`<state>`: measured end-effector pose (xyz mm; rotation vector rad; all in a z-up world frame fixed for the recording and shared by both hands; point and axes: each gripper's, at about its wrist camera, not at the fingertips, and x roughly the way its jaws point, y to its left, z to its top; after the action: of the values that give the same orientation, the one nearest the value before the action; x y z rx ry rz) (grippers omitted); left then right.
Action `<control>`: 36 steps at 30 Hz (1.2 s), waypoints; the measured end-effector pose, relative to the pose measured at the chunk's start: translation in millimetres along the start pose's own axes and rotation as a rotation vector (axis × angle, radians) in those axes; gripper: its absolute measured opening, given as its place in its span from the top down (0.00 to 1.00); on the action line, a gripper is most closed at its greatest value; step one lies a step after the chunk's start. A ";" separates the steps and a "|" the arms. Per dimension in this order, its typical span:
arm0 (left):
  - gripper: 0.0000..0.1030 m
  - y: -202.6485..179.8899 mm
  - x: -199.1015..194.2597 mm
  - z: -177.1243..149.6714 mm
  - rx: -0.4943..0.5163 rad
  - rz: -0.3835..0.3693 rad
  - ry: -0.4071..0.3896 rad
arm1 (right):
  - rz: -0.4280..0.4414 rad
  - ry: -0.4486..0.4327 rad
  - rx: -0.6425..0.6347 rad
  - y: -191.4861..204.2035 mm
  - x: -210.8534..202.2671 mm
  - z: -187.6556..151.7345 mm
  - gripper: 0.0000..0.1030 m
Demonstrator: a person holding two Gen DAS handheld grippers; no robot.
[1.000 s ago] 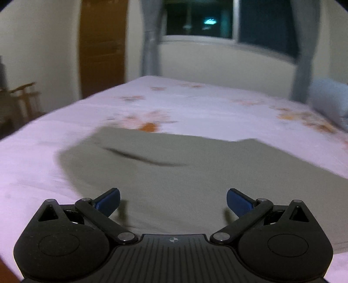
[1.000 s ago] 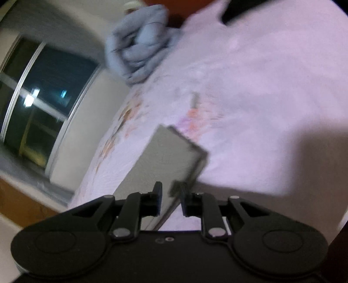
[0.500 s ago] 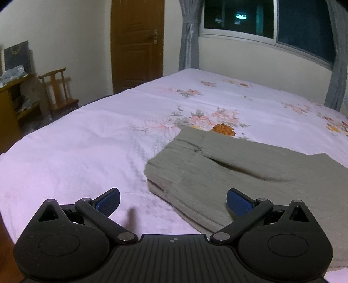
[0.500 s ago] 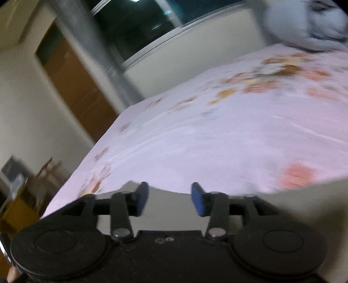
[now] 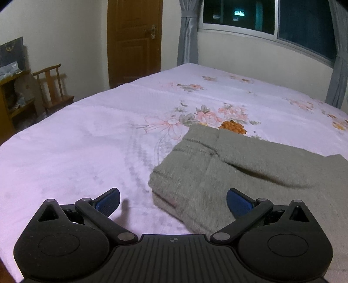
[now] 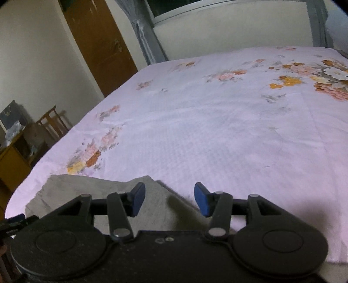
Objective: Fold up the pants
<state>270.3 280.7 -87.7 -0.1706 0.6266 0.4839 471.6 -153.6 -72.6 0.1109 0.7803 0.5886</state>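
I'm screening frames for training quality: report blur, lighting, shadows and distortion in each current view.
Left wrist view: sharp, dim indoor light with night-dark window, fisheye bending the wall lines, a small shadow under the open left hand-held gripper. Right wrist view: softer and tilted, the folded grey-green pants slightly blurred, the open right hand-held gripper casting a dark shadow on the floral pink bedsheet.

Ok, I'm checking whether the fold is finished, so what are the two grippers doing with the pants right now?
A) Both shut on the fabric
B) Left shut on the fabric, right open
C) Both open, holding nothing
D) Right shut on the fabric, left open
C: the left gripper and right gripper both show spread jaws with nothing between them, while the pants lie folded on the bed.
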 end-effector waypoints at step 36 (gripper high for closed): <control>0.00 -74.3 -70.3 -13.4 0.012 -0.156 -0.093 | -0.252 -0.450 0.528 -140.8 -262.1 -126.7 0.39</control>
<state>249.8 184.8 -55.7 -0.1827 0.5204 0.3350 302.0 -427.0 -40.8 0.6009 0.4819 0.0959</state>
